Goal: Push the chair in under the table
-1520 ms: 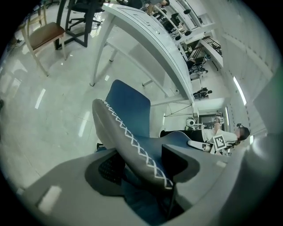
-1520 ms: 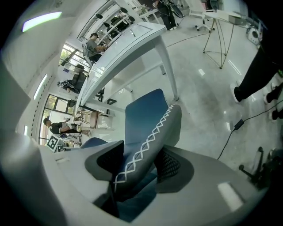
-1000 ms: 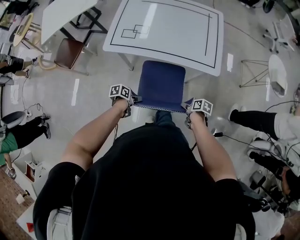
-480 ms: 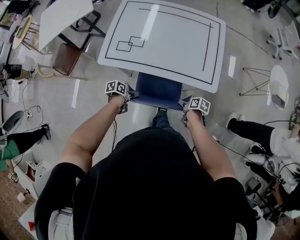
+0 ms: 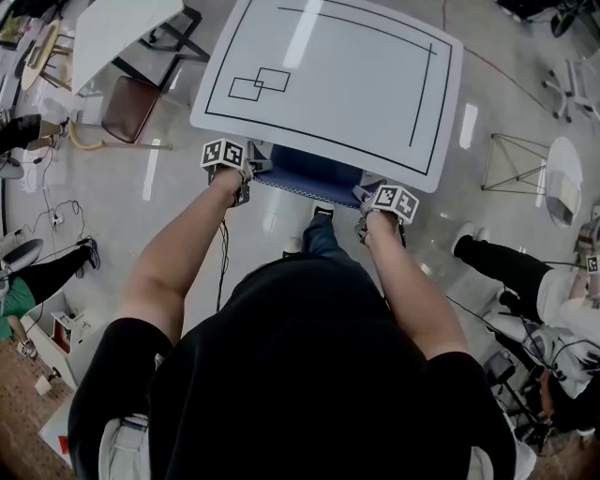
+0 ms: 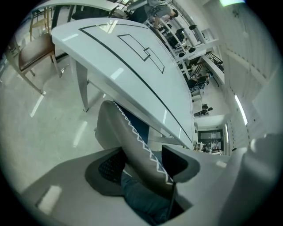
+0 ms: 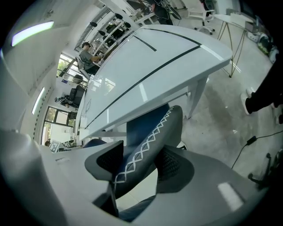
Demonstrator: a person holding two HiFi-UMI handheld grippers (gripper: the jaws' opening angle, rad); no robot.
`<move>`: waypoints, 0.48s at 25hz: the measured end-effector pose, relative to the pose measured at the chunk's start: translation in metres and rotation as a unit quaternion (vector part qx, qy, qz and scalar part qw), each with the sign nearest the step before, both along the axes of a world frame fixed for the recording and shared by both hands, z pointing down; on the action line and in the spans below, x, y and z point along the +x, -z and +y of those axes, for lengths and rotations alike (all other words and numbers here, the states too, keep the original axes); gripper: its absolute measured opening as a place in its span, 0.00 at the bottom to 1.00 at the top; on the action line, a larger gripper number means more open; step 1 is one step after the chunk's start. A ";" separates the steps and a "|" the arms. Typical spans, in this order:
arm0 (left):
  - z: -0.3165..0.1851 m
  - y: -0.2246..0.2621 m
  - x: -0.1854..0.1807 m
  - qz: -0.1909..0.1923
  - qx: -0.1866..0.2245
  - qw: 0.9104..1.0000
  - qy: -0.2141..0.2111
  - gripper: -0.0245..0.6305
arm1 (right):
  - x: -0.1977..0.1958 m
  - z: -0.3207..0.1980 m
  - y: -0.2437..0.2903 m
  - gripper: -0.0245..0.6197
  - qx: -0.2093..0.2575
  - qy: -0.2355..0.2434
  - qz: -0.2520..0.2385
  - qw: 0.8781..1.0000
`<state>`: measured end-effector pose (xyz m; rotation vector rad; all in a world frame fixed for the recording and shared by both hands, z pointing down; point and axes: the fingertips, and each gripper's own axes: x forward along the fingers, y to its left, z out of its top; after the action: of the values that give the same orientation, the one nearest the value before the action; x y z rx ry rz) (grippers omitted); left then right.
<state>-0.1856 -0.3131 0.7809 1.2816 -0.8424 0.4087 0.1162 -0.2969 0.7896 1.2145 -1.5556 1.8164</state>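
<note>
- One blue chair [image 5: 309, 174] sits at the near edge of the one white counter [image 5: 356, 66]. Its seat is tucked beneath the top, and only a strip of blue with the backrest shows beyond that edge.
- Two grippers hold the backrest, one at each end of its top rim. The left gripper [image 5: 251, 171] is near the counter's near left corner, and the right gripper [image 5: 366, 193] is toward the near right corner.
- In the left gripper view both fingers [image 6: 110, 167] are clenched on the grey backrest rim with its white zigzag stitching, one pad on each face.
- In the right gripper view the two fingers [image 7: 173, 164] likewise clamp the padded rim, touching it on both sides.
- Each gripper carries one cube with square markers, two in all.
- The counter top bears one large black outline and two small overlapping rectangles near its far left corner.
- One jeans-clad leg [image 5: 323, 236] of the person stands on the floor [image 5: 187, 216] just behind the chair.
- Beyond the counter's left edge stands one brown-seated chair [image 5: 127, 105] beside a second white table [image 5: 117, 23].
</note>
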 end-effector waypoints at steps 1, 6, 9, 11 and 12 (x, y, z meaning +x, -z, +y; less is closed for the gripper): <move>-0.004 0.000 -0.003 0.001 0.002 1.000 0.007 0.62 | -0.002 -0.002 0.000 0.44 0.001 -0.001 0.000 1.000; -0.013 -0.007 -0.016 -0.002 0.011 0.999 0.037 0.62 | -0.014 -0.011 -0.003 0.44 0.006 0.006 0.003 1.000; -0.018 -0.010 -0.017 -0.001 0.018 0.998 0.053 0.62 | -0.014 -0.016 -0.007 0.44 0.010 0.007 0.003 1.000; -0.021 -0.012 -0.018 0.000 0.024 0.998 0.064 0.62 | -0.014 -0.019 -0.009 0.44 0.013 0.006 0.003 1.000; -0.021 -0.013 -0.019 0.000 0.026 0.997 0.069 0.62 | -0.014 -0.019 -0.010 0.44 0.015 0.005 0.003 1.000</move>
<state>-0.2043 -0.3346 0.7937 1.2626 -0.9399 0.2790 0.1017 -0.3159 0.7998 1.2217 -1.5880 1.7875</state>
